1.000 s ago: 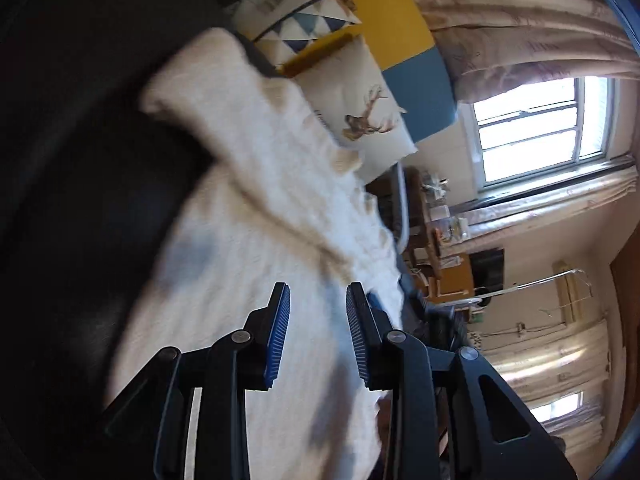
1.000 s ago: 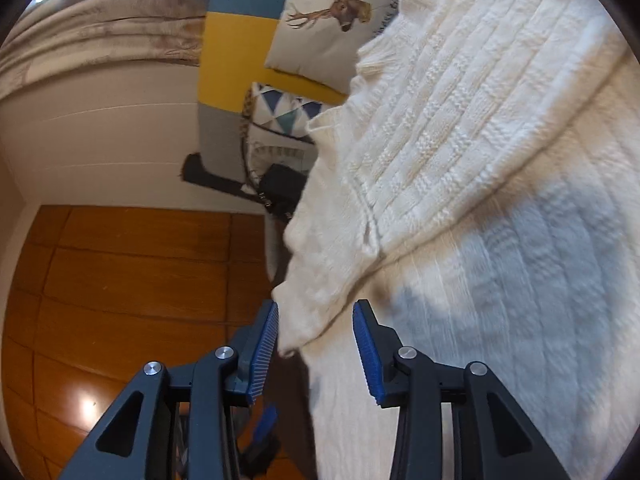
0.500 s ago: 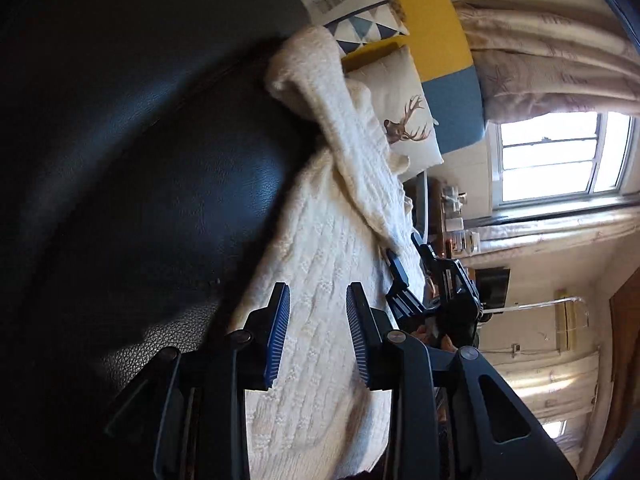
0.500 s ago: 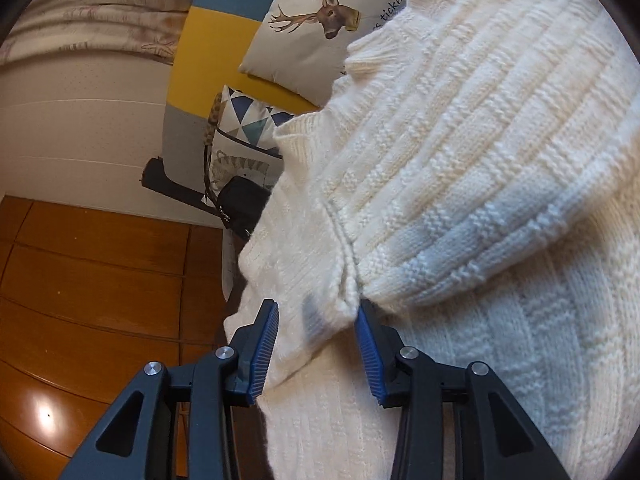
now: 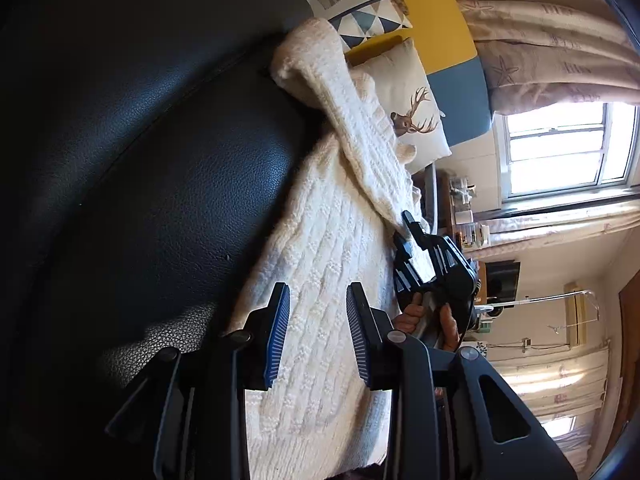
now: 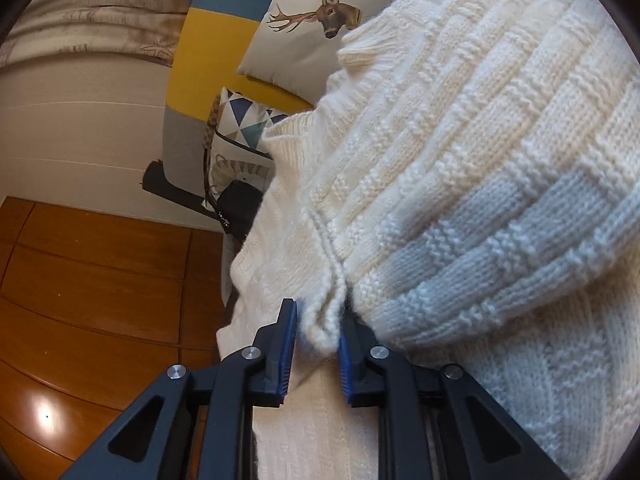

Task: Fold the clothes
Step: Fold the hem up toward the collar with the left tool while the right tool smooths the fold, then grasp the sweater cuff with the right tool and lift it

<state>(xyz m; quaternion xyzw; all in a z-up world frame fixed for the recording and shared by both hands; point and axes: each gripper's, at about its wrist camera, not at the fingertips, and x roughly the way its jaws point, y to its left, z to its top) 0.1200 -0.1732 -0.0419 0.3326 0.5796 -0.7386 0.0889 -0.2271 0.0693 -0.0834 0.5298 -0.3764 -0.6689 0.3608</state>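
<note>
- Right up front on the right wrist view: right gripper [image 6: 318, 342], blue pads [image 6: 289, 346] just been closing, now pinched on a bunched seam of the white knit sweater [image 6: 460, 184], wool squeezed between both pads.
- Just past that pinch: folded sleeve [image 6: 480, 168] lying across the sweater body, chunky basket-weave knit, part in sun and part in bluish shadow.
- Off to the left and lower down: shiny orange wood floor [image 6: 92, 292].
- Further back: small black bag [image 6: 238, 208], triangle-pattern cushion [image 6: 240, 120], deer cushion [image 6: 316, 20], yellow-and-blue panel [image 6: 208, 44] behind them, curtain [image 6: 92, 12] up top.
- Close up on the left wrist view: left gripper [image 5: 318, 338] with jaws parted, pads not pressing anything, hovering over the sweater's [image 5: 320, 248] near edge with the knit showing through the gap.
- Sweater spread flat on a black leather surface [image 5: 152, 168], sleeve [image 5: 352, 120] folded diagonally over the body.
- Slightly beyond, on the sweater's far edge: other gripper [image 5: 404, 236] clamped at the sleeve end, person's fingers [image 5: 412, 314] wrapped round its handle.
- Way back: same deer cushion [image 5: 412, 108] and triangle cushion [image 5: 368, 20], cluttered desk [image 5: 464, 216], bright window [image 5: 564, 148], curtains [image 5: 548, 40].
</note>
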